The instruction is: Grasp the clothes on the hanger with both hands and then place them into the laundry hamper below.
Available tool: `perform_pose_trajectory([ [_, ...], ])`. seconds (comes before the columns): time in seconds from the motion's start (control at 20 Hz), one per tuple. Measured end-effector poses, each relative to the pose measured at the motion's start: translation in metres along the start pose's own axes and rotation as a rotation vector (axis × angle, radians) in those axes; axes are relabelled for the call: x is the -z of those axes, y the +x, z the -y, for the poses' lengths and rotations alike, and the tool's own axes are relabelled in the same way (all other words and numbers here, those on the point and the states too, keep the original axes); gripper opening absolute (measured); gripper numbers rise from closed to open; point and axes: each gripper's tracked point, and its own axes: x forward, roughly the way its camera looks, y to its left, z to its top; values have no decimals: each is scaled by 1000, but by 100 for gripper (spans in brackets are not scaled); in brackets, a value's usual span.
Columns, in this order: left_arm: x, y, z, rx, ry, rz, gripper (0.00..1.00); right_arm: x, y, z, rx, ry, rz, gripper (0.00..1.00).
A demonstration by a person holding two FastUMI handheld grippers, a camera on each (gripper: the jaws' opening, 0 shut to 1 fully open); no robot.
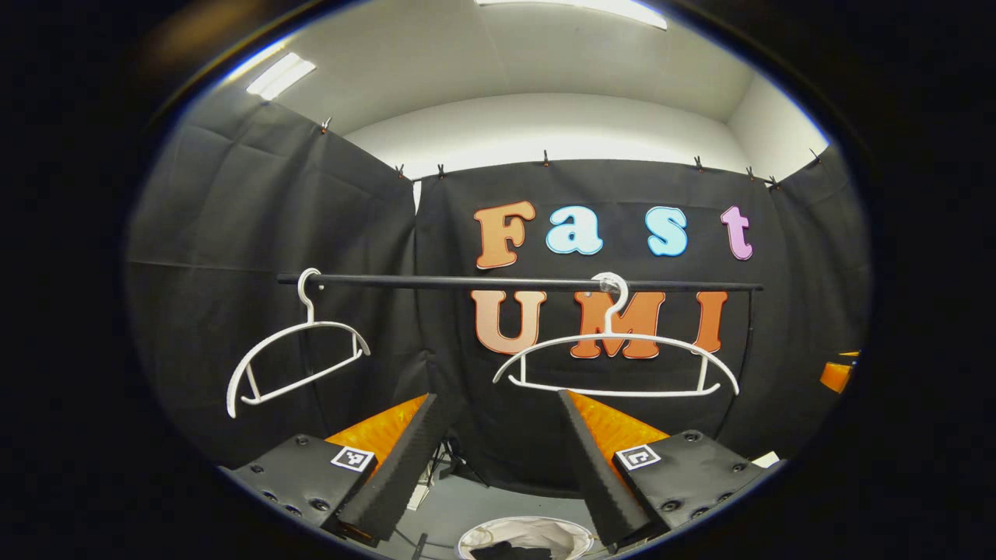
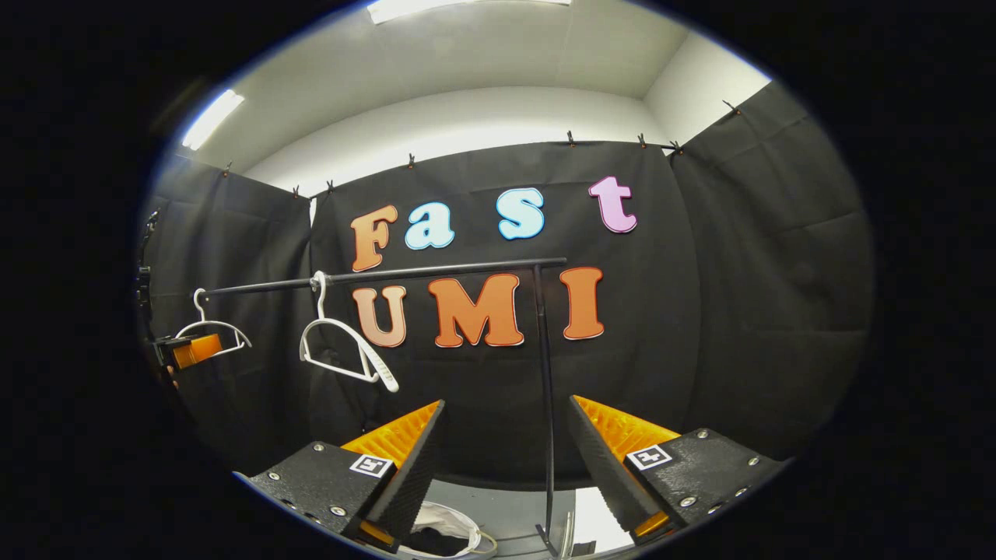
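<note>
In the left gripper view, the left tool (image 1: 498, 459) is held up with its two fingers spread wide and nothing between them. Ahead, a dark rail (image 1: 513, 282) runs across the booth and carries two white hangers: the left hanger (image 1: 292, 350) is tilted and hangs near the rail's left end, the right hanger (image 1: 615, 350) hangs level toward the rail's right end. Both are bare. Low down, between the fingers, is the rim of the laundry hamper (image 1: 525, 538), with pale cloth and something dark lying inside it; I take these to be the clothes (image 1: 506, 551), though how many pieces there are cannot be told.

In the right gripper view, the right tool (image 2: 506, 463) is likewise wide open and empty. The same rail stands on one upright post (image 2: 547, 389), and the same two hangers hang toward its left part, both bare. At the far left edge the other tool appears, close beside the far hanger. The hamper's rim shows at the bottom left, near the post's foot, with pale and dark cloth in it.

My judgement: with no garment on either hanger and cloth already in the hamper, the placing step looks finished. The next move calls for little more than keeping both tools open and drawing them clear of the rail.

Count: two tools, two hangers, one rail, one hamper.
</note>
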Motion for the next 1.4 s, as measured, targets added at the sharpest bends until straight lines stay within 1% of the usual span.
perform_pose_trajectory([
  [0.15,-2,12,-15,-6,-6,1,94,-1,11,-16,7,-2,7,94],
  [0.4,-2,39,-33,3,13,13,94,2,27,-33,36,-1,11,93],
  [0.45,-1,45,-35,8,7,17,97,3,28,-37,42,-3,12,93],
  [0.65,-1,65,-53,16,4,33,97,1,37,-54,69,-14,29,93],
  [0.7,0,69,-56,22,0,34,100,1,37,-58,74,-16,37,93],
  [0.75,1,73,-59,29,-4,35,97,0,37,-63,78,-16,45,93],
  [0.85,2,80,-63,38,-3,38,97,1,38,-70,84,-11,57,93],
  [1.1,-1,93,-61,65,34,59,96,4,41,-74,109,-16,55,93],
  [1.2,0,95,-54,79,26,67,94,4,42,-75,114,-24,49,93],
  [1.3,3,99,-50,92,22,63,94,3,44,-74,121,-26,47,93],
  [1.4,4,102,-52,88,17,60,94,5,46,-74,124,-22,49,93],
])
